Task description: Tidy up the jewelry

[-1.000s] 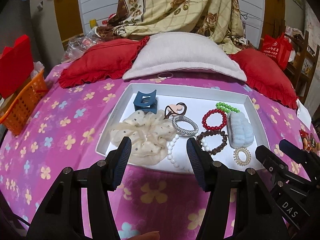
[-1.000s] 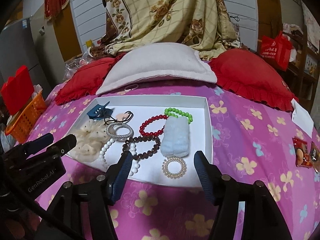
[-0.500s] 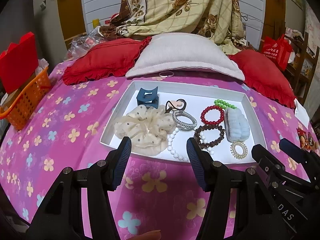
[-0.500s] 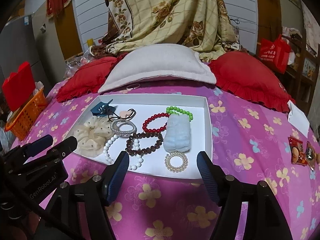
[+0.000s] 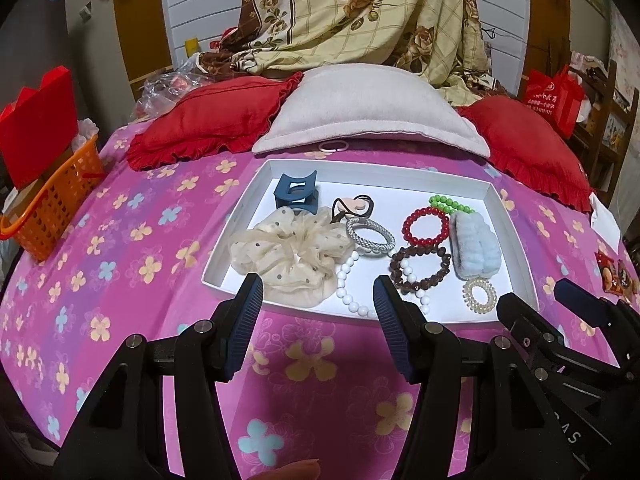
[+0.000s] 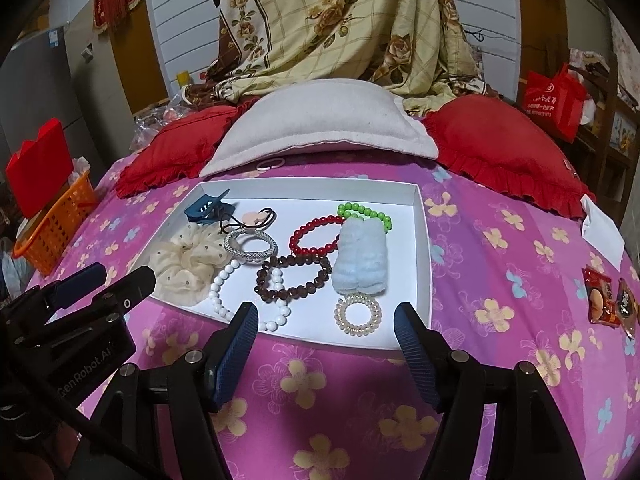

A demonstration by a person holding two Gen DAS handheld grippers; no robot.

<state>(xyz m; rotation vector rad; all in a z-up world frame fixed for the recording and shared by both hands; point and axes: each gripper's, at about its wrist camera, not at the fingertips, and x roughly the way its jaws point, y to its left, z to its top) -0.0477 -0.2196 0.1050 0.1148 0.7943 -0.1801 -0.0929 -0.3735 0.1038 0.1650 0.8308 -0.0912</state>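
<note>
Jewelry and hair pieces all lie loose inside the white tray [image 5: 240, 224] on the flowered bedspread [image 5: 132, 248], so you have everything gathered in one shallow-walled place before you start picking. Your left gripper [image 5: 318, 304] hangs just short of the tray's near edge with its jaws apart and nothing between them; your right gripper [image 6: 326, 330] does the same nearer the tray's right near corner, jaws wide and empty. Off the left gripper's tips sit the cream scrunchie [image 5: 286, 254], spilling over the near left part of the tray, and the white bead bracelet [image 5: 352, 280] beside it, which partly overlaps the brown bead bracelet [image 5: 420, 266]. In front of the right gripper lie the clear spiral hair tie [image 6: 357, 315], close to the near wall, and the pale blue fuzzy clip [image 6: 362, 258] just behind it, touching it. Toward the far wall you have the blue claw clip [image 5: 295, 196] at the far left corner, the silver bangle [image 5: 370, 234], the red bead bracelet [image 5: 425, 226] and the green bead bracelet [image 5: 450, 204] tucked against the fuzzy clip. Because the bracelets overlap, I judge that a pull on one could drag its neighbour, so take the free-lying spiral tie or the scrunchie first.
</note>
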